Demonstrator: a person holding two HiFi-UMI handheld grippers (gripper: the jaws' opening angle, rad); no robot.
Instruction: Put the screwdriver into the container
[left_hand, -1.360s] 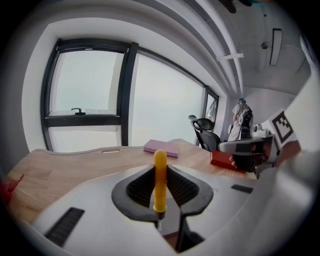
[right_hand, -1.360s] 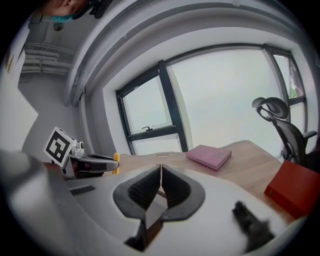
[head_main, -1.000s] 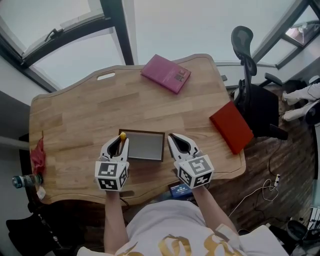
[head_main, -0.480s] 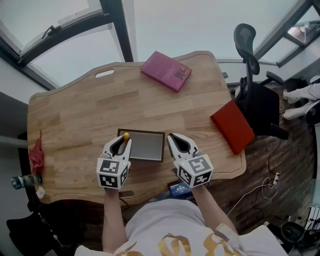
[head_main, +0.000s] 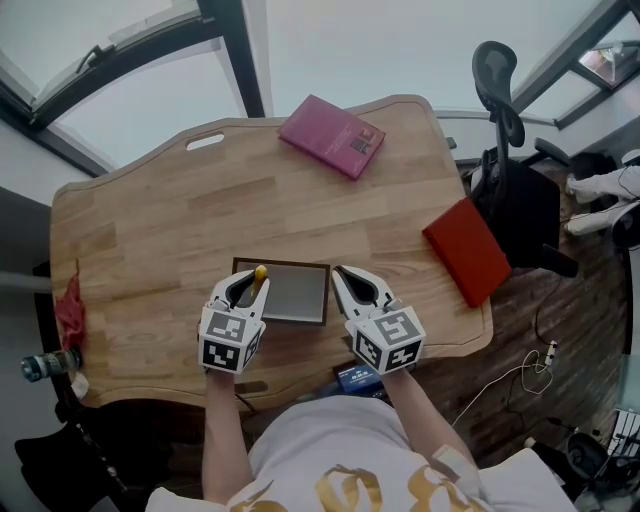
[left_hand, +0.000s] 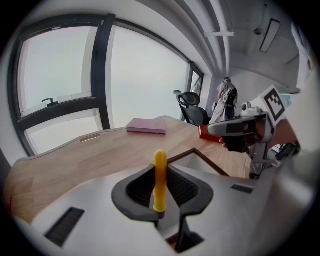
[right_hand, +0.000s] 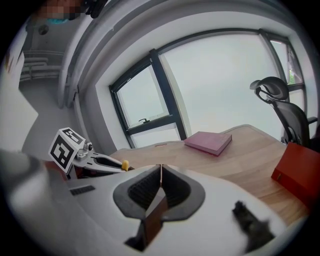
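Note:
My left gripper (head_main: 249, 283) is shut on the screwdriver (head_main: 260, 272), whose yellow handle (left_hand: 159, 180) sticks up between the pads. It hovers at the left end of the container (head_main: 295, 291), a shallow dark-framed tray with a grey floor on the wooden table (head_main: 180, 230). My right gripper (head_main: 343, 275) is at the tray's right end. Its jaws are shut on the thin brown wall (right_hand: 156, 207). The right gripper view shows the left gripper (right_hand: 107, 162) and the yellow handle tip (right_hand: 124, 164) at the left. The screwdriver's shaft is hidden.
A pink book (head_main: 331, 137) lies at the table's far side and a red book (head_main: 465, 250) at the right edge. An office chair (head_main: 510, 150) stands beyond the right corner. A red object (head_main: 73, 312) and a bottle (head_main: 45, 362) sit off the left edge.
My left gripper has moved a little to the right with the screwdriver, so the yellow handle now sits over the tray's left end. The right gripper has stayed on the tray's wall.

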